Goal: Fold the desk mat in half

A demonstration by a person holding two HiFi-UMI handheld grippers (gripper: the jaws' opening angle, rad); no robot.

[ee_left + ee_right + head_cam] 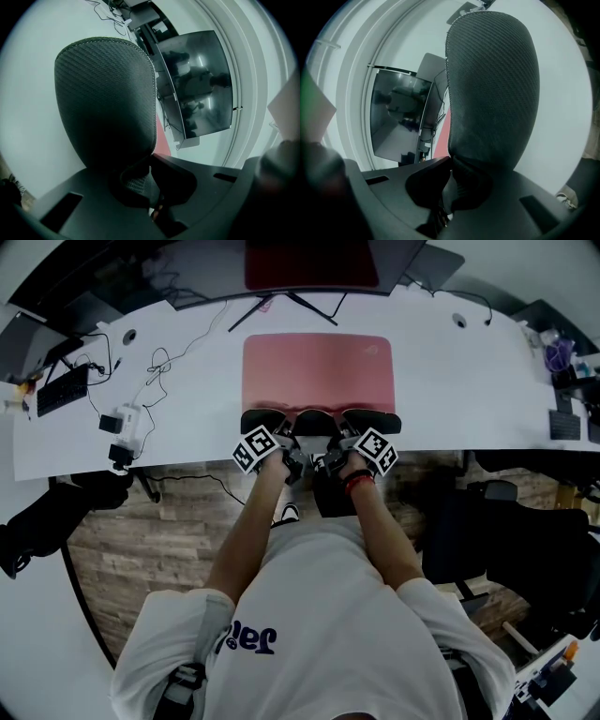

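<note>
- The left gripper (274, 435) has its fingers clenched on the near left corner of the desk mat (319, 371), with the dark underside turned up.
- The right gripper (352, 435) has its fingers clenched on the mat's near right corner.
- Beyond the grippers, the rest of the pink mat lies flat on the white desk (450, 381).

Mat (317, 371) top was pink, smooth, matt; underside (105, 103) was black, weave-textured, stitched along the edge; desk (450, 381) was white, smooth, faint sheen; floor (141, 540) was wood plank, matt; shirt (319, 615) was white cloth; left gripper (153, 157) and right gripper (451, 159) were matt black plastic; monitor (197, 79) screen was glossy, reflective.
</note>
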